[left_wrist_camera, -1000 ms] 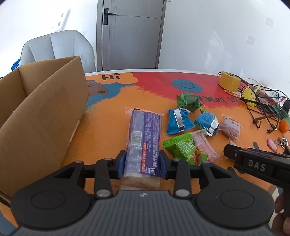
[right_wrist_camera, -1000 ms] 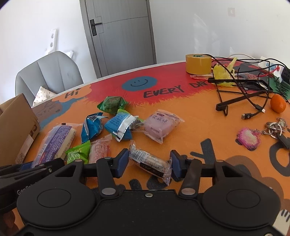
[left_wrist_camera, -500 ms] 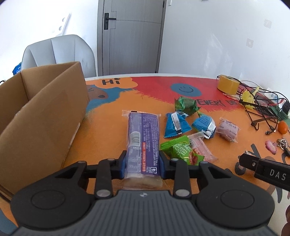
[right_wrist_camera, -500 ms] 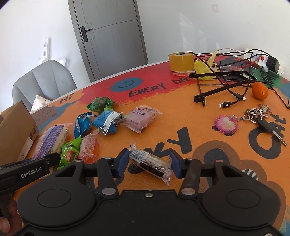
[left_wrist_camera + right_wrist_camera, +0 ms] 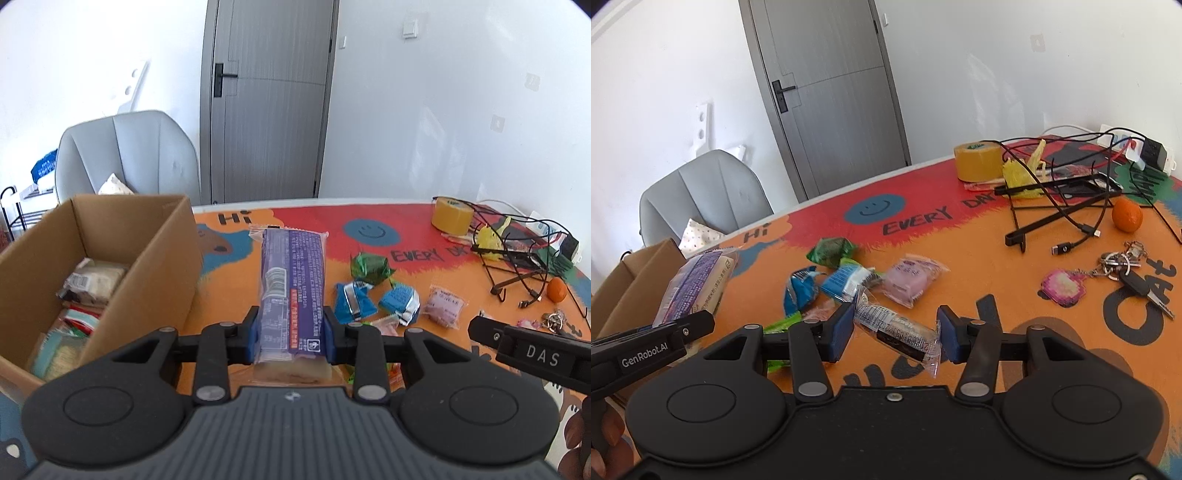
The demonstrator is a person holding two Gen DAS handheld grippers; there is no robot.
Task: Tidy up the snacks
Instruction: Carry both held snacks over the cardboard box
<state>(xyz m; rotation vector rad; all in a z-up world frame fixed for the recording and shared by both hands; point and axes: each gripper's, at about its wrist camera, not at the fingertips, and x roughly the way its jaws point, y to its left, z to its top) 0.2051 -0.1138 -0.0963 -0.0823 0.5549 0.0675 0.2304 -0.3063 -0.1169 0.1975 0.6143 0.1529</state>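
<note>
We are looking into the open cardboard box (image 5: 110, 258), where several crinkly wrapped snacks (image 5: 92, 282) are lying, one pale and rectangular. Just right of the box, our left gripper (image 5: 291, 332) is clenching a long, glossy purple snack pack (image 5: 291, 280), holding it above the table (image 5: 229, 288). Further right of the box, our right gripper (image 5: 895, 334) is pinching a small clear-wrapped dark bar (image 5: 899, 332), tilted, above loose foil packets (image 5: 846, 284).

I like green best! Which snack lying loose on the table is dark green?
The crumpled dark green packet, farthest back by the red patch. The two beside it are blue, the next pink.
</note>
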